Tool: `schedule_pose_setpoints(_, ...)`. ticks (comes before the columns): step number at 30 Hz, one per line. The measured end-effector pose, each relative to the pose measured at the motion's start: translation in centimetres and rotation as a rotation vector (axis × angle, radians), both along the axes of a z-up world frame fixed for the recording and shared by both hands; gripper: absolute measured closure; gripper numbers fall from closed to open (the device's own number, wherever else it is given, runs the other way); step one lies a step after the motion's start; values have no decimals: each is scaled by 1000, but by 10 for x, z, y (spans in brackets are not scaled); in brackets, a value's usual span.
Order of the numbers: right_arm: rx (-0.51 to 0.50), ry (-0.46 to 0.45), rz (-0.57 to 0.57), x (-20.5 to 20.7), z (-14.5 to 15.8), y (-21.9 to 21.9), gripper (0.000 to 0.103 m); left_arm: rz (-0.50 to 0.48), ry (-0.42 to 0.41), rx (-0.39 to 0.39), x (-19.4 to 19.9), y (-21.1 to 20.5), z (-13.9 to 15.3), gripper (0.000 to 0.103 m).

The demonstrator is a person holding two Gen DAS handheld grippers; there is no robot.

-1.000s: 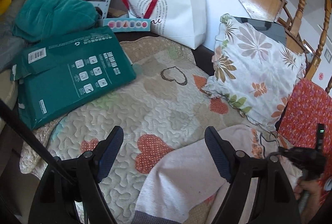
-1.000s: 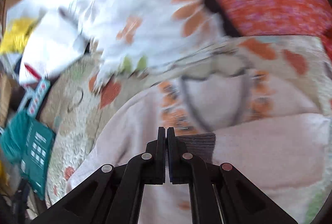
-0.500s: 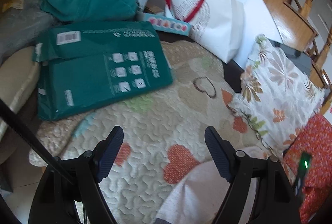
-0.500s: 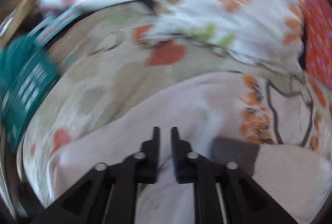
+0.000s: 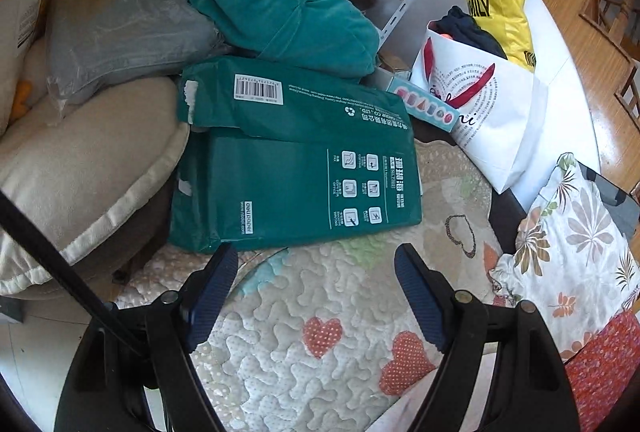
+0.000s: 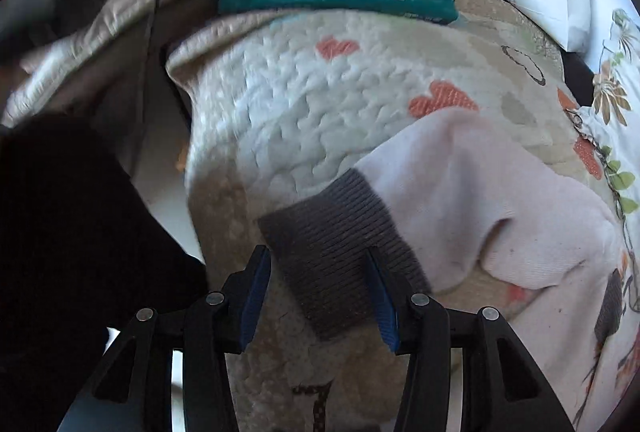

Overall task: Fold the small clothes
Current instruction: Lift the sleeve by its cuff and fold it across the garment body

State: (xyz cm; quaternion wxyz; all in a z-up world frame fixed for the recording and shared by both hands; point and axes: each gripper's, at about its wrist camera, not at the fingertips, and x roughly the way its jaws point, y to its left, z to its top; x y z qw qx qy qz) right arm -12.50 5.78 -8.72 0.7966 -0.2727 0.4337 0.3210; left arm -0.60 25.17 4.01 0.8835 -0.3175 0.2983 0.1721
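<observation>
A small pale pink sweatshirt [image 6: 492,199] with a grey ribbed sleeve cuff [image 6: 340,252] lies on the heart-patterned quilt [image 6: 304,103]. My right gripper [image 6: 318,292] is open, its blue-padded fingers either side of the grey cuff, just above it. My left gripper [image 5: 316,292] is open and empty above the quilt [image 5: 320,312], in front of a green package [image 5: 296,167]. Only a small pale edge of the sweatshirt [image 5: 404,404] shows at the bottom of the left wrist view.
A teal cushion [image 5: 280,7], grey pillow [image 5: 120,11] and beige cushion [image 5: 80,167] crowd the left. A white shopping bag [image 5: 492,111] and floral pillow [image 5: 580,252] stand at the right. The quilt's edge [image 6: 188,79] drops off to the left.
My right gripper has opened and swung left from the sweatshirt's body to the grey cuff. My left gripper has turned left, away from the sweatshirt, toward the green package.
</observation>
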Motion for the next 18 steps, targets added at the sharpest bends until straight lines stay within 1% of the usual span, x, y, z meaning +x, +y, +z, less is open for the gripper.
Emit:
schedule_pose_setpoints(1,-15,-33,-11,3,-5,2,55,3,2,-1,0,1,-1,23)
schedule_pose_setpoints(2,-12,-46,-25,4,-10,0,62,6,2,-2,0,1,-1,23)
schedule_pose_setpoints(3,12,-37,-67,12,-8,-2,85,7,3,0,0,0,-2,23)
schedule_pose_setpoints(4,43,-10,-107,22,1,-6,93,6,4,4,0,-1,-2,24)
schedule_pose_setpoints(5,84,8,-143,31,10,-12,93,1,7,7,1,-2,-2,23)
schedule_pose_setpoints(6,157,3,-203,45,27,-25,94,-8,10,8,2,-5,-3,23)
schedule_pose_setpoints(7,202,-7,-249,54,40,-38,94,-18,12,11,3,-7,-3,23)
schedule_pose_setpoints(8,283,-26,-319,68,66,-61,94,-31,13,15,4,-11,-3,23)
schedule_pose_setpoints(11,496,-66,-510,85,118,-142,94,-63,15,33,6,-24,-3,23)
schedule_pose_setpoints(12,586,-85,-605,89,138,-186,94,-83,18,41,8,-31,-4,23)
schedule_pose_setpoints(13,643,-95,-677,89,152,-220,94,-106,23,48,10,-38,-5,23)
schedule_pose_setpoints(14,683,-106,-742,84,160,-251,94,-126,26,53,12,-45,-6,23)
schedule_pose_setpoints(15,725,-124,-839,77,168,-297,94,-156,30,63,14,-55,-7,23)
schedule_pose_setpoints(16,748,-134,-910,72,172,-328,94,-186,34,76,17,-65,-8,23)
schedule_pose_setpoints(17,778,-139,-1007,61,171,-371,94,-225,39,96,19,-79,-9,23)
schedule_pose_setpoints(18,791,-139,-1064,54,168,-395,94,-255,41,113,21,-91,-10,23)
